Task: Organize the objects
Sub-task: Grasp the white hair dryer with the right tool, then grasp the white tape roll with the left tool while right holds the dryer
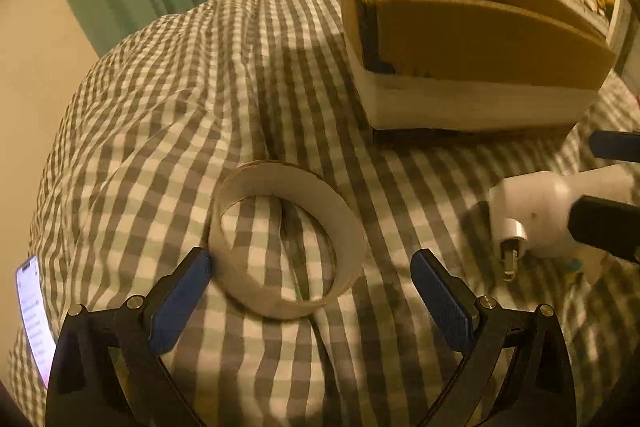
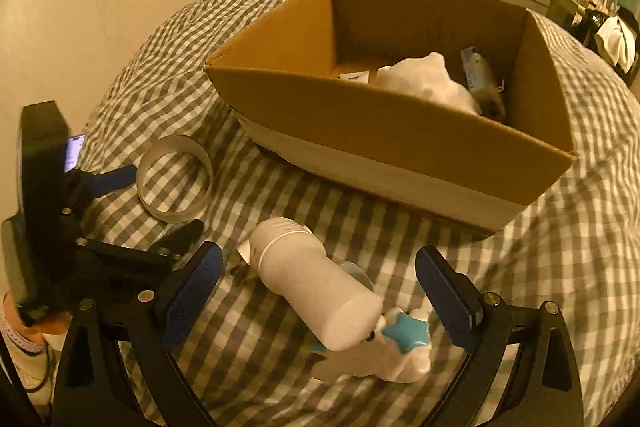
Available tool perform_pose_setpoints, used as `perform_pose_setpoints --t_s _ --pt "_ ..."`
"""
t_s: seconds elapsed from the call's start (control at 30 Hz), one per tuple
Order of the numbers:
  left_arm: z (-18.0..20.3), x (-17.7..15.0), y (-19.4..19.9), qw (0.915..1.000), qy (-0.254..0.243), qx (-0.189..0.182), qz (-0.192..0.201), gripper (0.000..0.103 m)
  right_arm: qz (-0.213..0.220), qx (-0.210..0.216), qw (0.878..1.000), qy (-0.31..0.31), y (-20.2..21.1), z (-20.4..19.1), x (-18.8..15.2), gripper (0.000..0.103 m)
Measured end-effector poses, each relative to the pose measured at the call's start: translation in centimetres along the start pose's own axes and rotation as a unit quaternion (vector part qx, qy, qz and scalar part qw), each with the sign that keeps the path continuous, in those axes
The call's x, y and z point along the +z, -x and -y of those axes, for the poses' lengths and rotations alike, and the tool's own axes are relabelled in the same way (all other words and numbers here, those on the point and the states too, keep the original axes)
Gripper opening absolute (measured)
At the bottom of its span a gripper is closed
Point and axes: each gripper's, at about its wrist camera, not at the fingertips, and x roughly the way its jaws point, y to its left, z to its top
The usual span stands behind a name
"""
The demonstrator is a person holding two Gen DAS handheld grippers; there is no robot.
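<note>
**Both grippers spread over their targets, box waiting behind**

Your left gripper [image 1: 310,301] is spread wide, its blue pads flanking the tape ring [image 1: 286,239], which lies flat on the checked bedspread [image 1: 160,115] in front of the cardboard box [image 1: 472,39]. The ring sits between the fingers but nearer the left pad, which looks to be touching or just beside its wall, while the right pad stands clear. Judged from this, you would need to shift a little toward the box's side so that one finger goes inside the ring or both close evenly across it.

Your right gripper [image 2: 320,297] is also spread, pinching nothing. The white bottle [image 2: 316,291] lies on its side between its fingers, long axis running diagonally: cap end pointing away toward the ring, base toward you, resting on a white toy with a teal star [image 2: 400,343]. The jaws would close roughly across the bottle's width, which suits a grip on the body.

The box stands just beyond both things, open-topped, already holding a white soft item [image 2: 428,79] and a bluish packet [image 2: 478,69]. The right gripper is nearer to it.

A lit phone [image 1: 34,319] lies at the bed's edge, far from the box; its text is too small to read. No brand or label is legible.
</note>
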Motion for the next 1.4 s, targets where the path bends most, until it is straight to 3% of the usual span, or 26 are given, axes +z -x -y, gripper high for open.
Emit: perform_pose_setpoints --t_s 0.13,0.23,0.3,0.43,0.57,0.73,0.97,1.17,1.4 --pt "-0.6 0.9 -1.9 0.9997 0.015 0.0 -0.019 0.1 -0.004 0.002 1.0 -0.003 -0.3 0.0 -0.2 0.096" --pt "-0.2 0.7 -2.5 0.9994 0.004 0.02 -0.029 0.079 -0.005 0.002 1.0 -0.007 -0.3 0.2 -0.3 0.091" --pt "0.1 0.5 -2.1 0.9995 -0.003 0.021 -0.026 0.079 -0.015 0.004 1.0 -0.003 -0.7 0.1 -0.4 0.075" --pt "-0.5 -0.5 0.9 0.9999 0.011 -0.002 -0.002 0.079 -0.023 -0.01 0.999 0.019 -0.9 -0.8 -0.9 0.066" --pt "-1.4 -2.3 4.9 0.9991 0.026 0.01 0.031 0.079 -0.026 -0.017 0.999 0.037 -0.3 -2.0 -1.8 0.056" --pt "-2.7 -3.8 6.5 0.9982 0.049 -0.021 0.029 0.079 -0.029 -0.032 0.998 0.055 0.2 -3.7 -3.1 0.037" --pt "-3.2 -4.7 6.4 0.997 0.062 -0.035 0.03 0.079 -0.048 -0.069 0.994 0.068 -1.4 -5.8 -4.2 0.036" --pt "-3.6 -4.5 5.6 0.9969 0.064 -0.035 0.031 0.079 -0.062 -0.063 0.995 0.054 -3.5 -5.5 -3.7 0.036" --pt "-3.2 -4.6 5.9 0.9975 0.062 -0.019 0.027 0.079 -0.034 -0.07 0.996 0.04 -1.8 -5.7 -4.5 0.034"
